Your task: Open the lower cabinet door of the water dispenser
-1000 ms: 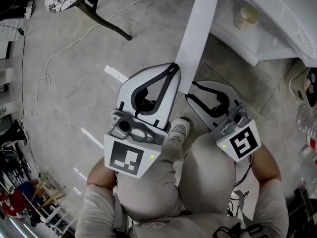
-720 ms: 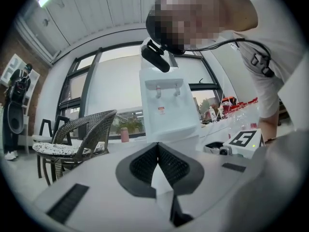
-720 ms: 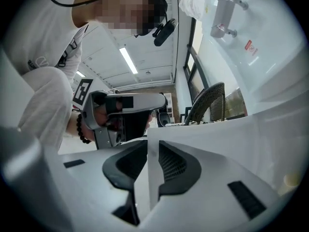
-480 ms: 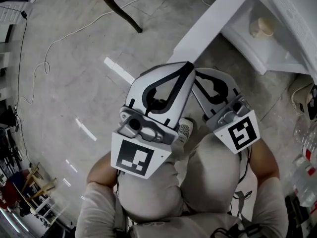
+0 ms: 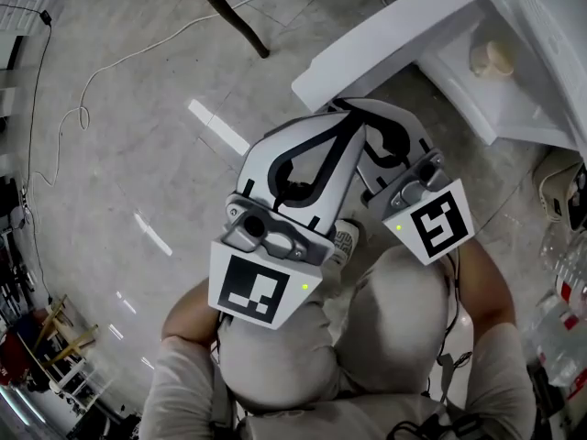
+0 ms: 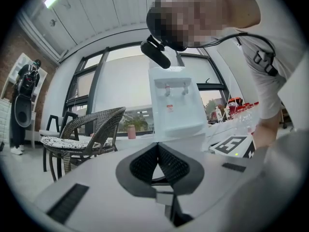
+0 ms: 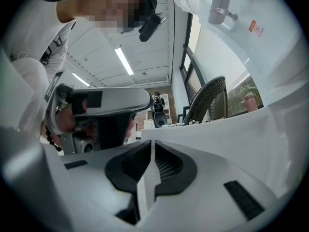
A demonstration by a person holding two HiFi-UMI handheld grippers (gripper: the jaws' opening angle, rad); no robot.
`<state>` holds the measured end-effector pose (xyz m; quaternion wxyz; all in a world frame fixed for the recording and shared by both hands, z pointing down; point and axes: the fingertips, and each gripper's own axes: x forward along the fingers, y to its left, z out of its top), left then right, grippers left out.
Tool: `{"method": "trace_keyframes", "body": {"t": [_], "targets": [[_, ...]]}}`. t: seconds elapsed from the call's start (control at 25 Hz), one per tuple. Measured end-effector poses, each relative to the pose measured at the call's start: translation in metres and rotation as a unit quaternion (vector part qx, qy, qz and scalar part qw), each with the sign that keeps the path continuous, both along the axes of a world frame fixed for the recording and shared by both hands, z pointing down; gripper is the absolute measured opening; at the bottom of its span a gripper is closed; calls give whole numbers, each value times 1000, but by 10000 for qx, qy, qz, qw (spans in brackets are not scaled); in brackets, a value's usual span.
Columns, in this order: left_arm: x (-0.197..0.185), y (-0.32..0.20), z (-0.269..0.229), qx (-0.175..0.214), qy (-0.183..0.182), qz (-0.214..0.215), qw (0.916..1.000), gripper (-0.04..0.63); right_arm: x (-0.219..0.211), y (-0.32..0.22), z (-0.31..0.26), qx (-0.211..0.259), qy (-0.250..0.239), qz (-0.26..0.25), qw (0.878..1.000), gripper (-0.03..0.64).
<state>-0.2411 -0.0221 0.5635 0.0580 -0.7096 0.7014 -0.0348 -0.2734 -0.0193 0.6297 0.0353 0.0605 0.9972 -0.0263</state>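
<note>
The white water dispenser (image 5: 541, 26) stands at the top right of the head view, its lower compartment (image 5: 459, 62) exposed. Its lower cabinet door (image 5: 385, 44) is swung out towards the left. My right gripper (image 5: 343, 107) is shut on the door near its free end. Its jaws have just been closing, and the door's thin white edge (image 7: 147, 178) runs between the pads. My left gripper (image 5: 355, 123) lies close beside it, shut and holding nothing (image 6: 157, 148). The left gripper view faces the dispenser's front (image 6: 176, 105).
A beige round object (image 5: 491, 58) sits inside the open compartment. A wicker chair (image 6: 87, 129) stands left of the dispenser, and its legs (image 5: 229, 7) show on the floor. A white cable (image 5: 83, 108) trails at the left. Bottles (image 5: 559, 328) stand at the right edge.
The door has swung from pointing straight up in the picture to lying out to the left. Both grippers have moved up and left with it, and the right one has closed on its edge.
</note>
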Motion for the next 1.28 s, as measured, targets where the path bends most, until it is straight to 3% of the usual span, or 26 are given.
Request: {"method": "trace_keyframes", "body": {"t": [0.28, 0.56, 0.88, 1.28], "targets": [[-6, 4, 2, -8, 66, -74, 10000, 2, -6, 0, -4, -160, -33, 94, 9998, 35], [-3, -1, 0, 101, 131, -10, 9999, 2, 30, -12, -13, -228, -39, 396, 9989, 34], [20, -25, -15, 283, 141, 284, 9991, 2, 107, -66, -49, -262, -177, 1456, 9888, 34], [81, -86, -39, 504, 189, 1075, 9928, 2, 224, -119, -84, 138, -192, 2857, 9580, 34]]}}
